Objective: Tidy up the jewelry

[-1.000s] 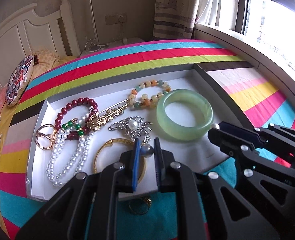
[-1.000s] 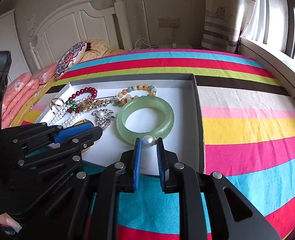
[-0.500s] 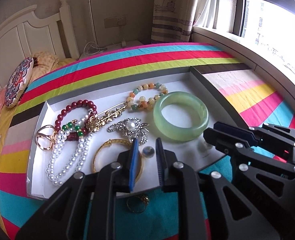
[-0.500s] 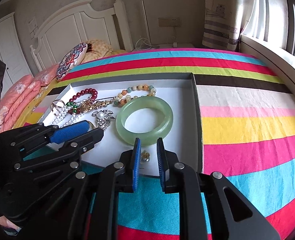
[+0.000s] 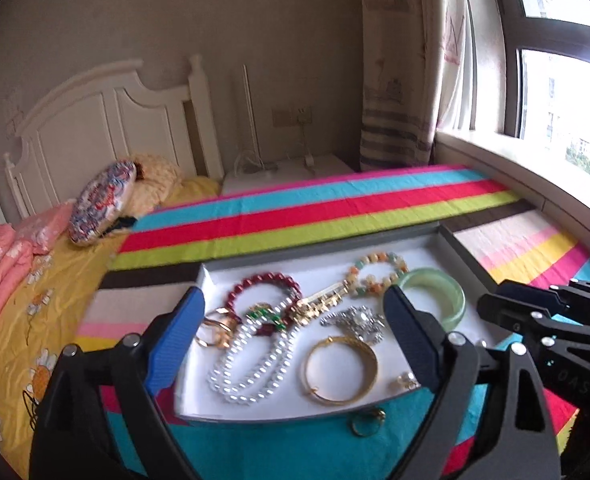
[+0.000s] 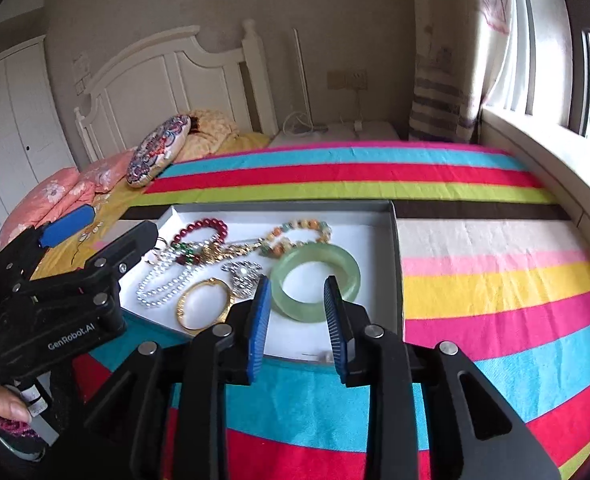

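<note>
A grey tray [image 5: 451, 240] [image 6: 395, 264] with a white lining lies on the striped blanket. It holds a green bangle [image 5: 451, 292] [image 6: 347, 264], a pearl necklace [image 5: 255, 360], a gold bangle [image 5: 371, 364] [image 6: 183, 312], a red bead bracelet [image 5: 263, 280], a silver brooch [image 5: 355, 320] and a small pearl earring [image 5: 405, 380] near the front edge. My left gripper [image 5: 295, 332] hangs above the tray's near side, its jaws opening wide with nothing between them. My right gripper [image 6: 297, 296] hovers before the green bangle, jaws opening, holding nothing.
A gold ring [image 5: 369, 420] lies on the blanket just in front of the tray. A patterned cushion [image 6: 155, 156] and pink bedding sit by the white headboard at the back left. A window sill [image 6: 535, 152] runs along the right.
Each gripper was shut on a pearl earring, then let it go into the tray. Both have since opened, the left very wide, and risen back from the tray.
</note>
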Motion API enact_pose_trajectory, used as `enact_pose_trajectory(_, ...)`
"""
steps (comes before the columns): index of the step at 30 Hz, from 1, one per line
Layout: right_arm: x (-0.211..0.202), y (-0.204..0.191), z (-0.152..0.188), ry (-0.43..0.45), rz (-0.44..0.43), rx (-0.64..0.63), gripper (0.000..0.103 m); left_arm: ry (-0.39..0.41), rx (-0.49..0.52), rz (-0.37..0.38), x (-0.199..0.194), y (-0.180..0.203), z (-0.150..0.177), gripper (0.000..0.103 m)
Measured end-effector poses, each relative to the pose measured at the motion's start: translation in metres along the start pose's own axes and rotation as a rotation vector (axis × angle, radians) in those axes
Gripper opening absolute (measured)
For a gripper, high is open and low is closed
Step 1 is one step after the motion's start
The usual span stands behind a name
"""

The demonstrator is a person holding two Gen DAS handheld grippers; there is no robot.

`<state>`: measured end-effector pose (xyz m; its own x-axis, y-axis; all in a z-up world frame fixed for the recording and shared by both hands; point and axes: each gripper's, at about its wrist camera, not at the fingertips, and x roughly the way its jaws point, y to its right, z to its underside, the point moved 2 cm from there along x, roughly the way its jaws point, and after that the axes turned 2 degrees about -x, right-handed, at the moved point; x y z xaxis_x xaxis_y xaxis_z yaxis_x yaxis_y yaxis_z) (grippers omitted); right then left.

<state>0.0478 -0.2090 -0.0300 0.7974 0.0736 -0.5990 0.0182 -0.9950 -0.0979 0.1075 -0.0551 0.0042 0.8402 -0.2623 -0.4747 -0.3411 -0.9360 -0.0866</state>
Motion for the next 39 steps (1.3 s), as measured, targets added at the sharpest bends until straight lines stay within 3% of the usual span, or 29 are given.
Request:
enact_pose_trajectory(2,-0.015,-0.015,0.002,0.036,-0.004,-0.048,0.043,0.112,-0.004,-0.037,-0.027,-0.014,-0.003,0.097)
enact_pose_trajectory(4,-0.018,-0.028,0.011,0.017,-0.030,-0.084,0.043,0.181,-0.010,-0.074,-0.047,-0.027,0.001,0.101)
enact_pose_trajectory(6,-0.013,-0.040,0.021,-0.029,-0.058,-0.110,0.043,0.203,-0.020,-0.097,-0.060,-0.038,0.010,0.101)
enact_pose_trajectory(12,0.030,-0.065,0.052,-0.211,-0.084,-0.105,0.043,0.093,-0.019,-0.106,-0.058,-0.053,0.054,0.101)
enact_pose_trajectory(17,0.051,-0.077,0.055,-0.255,-0.063,-0.106,0.043,0.070,0.019,-0.097,-0.060,-0.051,0.077,0.101)
enact_pose_trajectory(24,0.065,-0.090,0.048,-0.266,-0.017,-0.141,0.042,0.038,-0.015,-0.057,-0.058,-0.057,0.084,0.101)
enact_pose_trajectory(26,0.067,-0.094,0.047,-0.263,0.021,-0.169,0.036,0.031,-0.048,-0.044,-0.058,-0.064,0.085,0.101)
enact_pose_trajectory(28,0.068,-0.096,0.047,-0.254,0.014,-0.186,0.023,0.023,-0.075,-0.038,-0.057,-0.071,0.087,0.101)
enact_pose_trajectory(34,0.056,-0.088,0.052,-0.238,-0.025,-0.187,0.023,0.008,-0.105,-0.042,-0.057,-0.079,0.086,0.101)
enact_pose_trajectory(39,0.024,-0.066,0.039,-0.157,-0.057,-0.120,0.023,-0.048,-0.118,0.016,-0.049,-0.073,0.082,0.101)
